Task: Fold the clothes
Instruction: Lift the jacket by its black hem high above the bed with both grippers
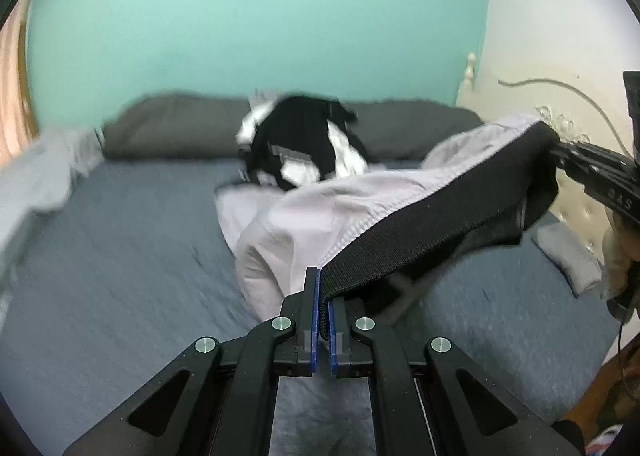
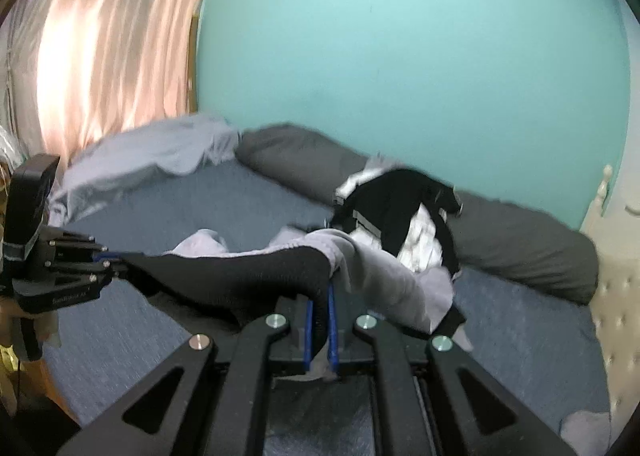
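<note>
A pale lilac garment (image 1: 304, 223) with a wide black ribbed waistband (image 1: 424, 232) hangs stretched above the blue bed (image 1: 132, 256). My left gripper (image 1: 323, 288) is shut on one end of the waistband. My right gripper (image 2: 320, 296) is shut on the other end, where band (image 2: 256, 268) and lilac cloth (image 2: 384, 280) bunch between its blue pads. Each gripper shows in the other's view: the right gripper (image 1: 560, 149) at the far right, the left gripper (image 2: 108, 256) at the far left. The garment's lower part trails onto the bed.
A black and white heap of clothes (image 1: 304, 143) lies against long dark grey pillows (image 1: 168, 127) at the turquoise wall. Light grey cloth (image 1: 44, 171) is bunched at the bed's left. A small grey folded item (image 1: 568, 256) sits by the cream headboard (image 2: 616, 296). A curtain (image 2: 104, 39) hangs at left.
</note>
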The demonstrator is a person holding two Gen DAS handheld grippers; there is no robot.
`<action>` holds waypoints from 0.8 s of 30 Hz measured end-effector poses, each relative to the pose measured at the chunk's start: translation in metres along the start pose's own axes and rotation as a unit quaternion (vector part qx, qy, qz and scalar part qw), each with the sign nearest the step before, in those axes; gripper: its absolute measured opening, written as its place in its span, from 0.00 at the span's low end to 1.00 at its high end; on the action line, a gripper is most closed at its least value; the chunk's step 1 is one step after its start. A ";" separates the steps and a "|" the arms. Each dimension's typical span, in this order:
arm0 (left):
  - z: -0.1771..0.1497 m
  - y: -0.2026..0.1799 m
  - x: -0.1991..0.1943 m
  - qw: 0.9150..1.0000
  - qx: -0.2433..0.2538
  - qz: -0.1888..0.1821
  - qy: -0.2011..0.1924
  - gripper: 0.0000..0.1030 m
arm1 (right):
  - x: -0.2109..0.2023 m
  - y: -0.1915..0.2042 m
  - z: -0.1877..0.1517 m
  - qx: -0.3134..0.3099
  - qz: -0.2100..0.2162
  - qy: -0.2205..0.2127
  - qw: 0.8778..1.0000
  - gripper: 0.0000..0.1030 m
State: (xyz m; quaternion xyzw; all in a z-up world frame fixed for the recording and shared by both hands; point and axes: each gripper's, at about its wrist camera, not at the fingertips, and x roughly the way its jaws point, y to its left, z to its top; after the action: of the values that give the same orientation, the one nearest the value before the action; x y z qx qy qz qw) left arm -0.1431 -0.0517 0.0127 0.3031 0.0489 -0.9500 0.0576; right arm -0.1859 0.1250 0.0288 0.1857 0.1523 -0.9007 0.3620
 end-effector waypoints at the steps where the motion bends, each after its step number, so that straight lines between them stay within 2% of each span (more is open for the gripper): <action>1: 0.013 -0.002 -0.012 1.000 0.007 0.007 -0.007 0.03 | -0.009 0.001 0.009 0.001 0.000 -0.006 1.000 0.05; 4: 0.050 -0.008 -0.048 0.999 0.029 0.024 -0.029 0.03 | -0.040 0.003 0.041 0.004 -0.002 -0.029 1.000 0.05; 12: 0.119 -0.024 -0.118 0.994 0.067 0.052 -0.073 0.03 | -0.109 0.000 0.110 -0.005 -0.019 -0.065 0.998 0.05; 18: 0.162 -0.042 -0.160 0.987 0.095 0.080 -0.101 0.03 | -0.147 -0.002 0.141 -0.009 -0.032 -0.084 0.996 0.05; 24: 0.198 -0.061 -0.208 0.982 0.106 0.082 -0.136 0.03 | -0.198 -0.002 0.176 -0.018 -0.046 -0.117 0.992 0.05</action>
State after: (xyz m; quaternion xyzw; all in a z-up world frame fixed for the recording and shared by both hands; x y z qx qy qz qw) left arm -0.0961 -0.0005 0.2975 0.1782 -0.0856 -0.9742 0.1088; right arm -0.0942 0.1722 0.2728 0.0655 0.1341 -0.9291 0.3384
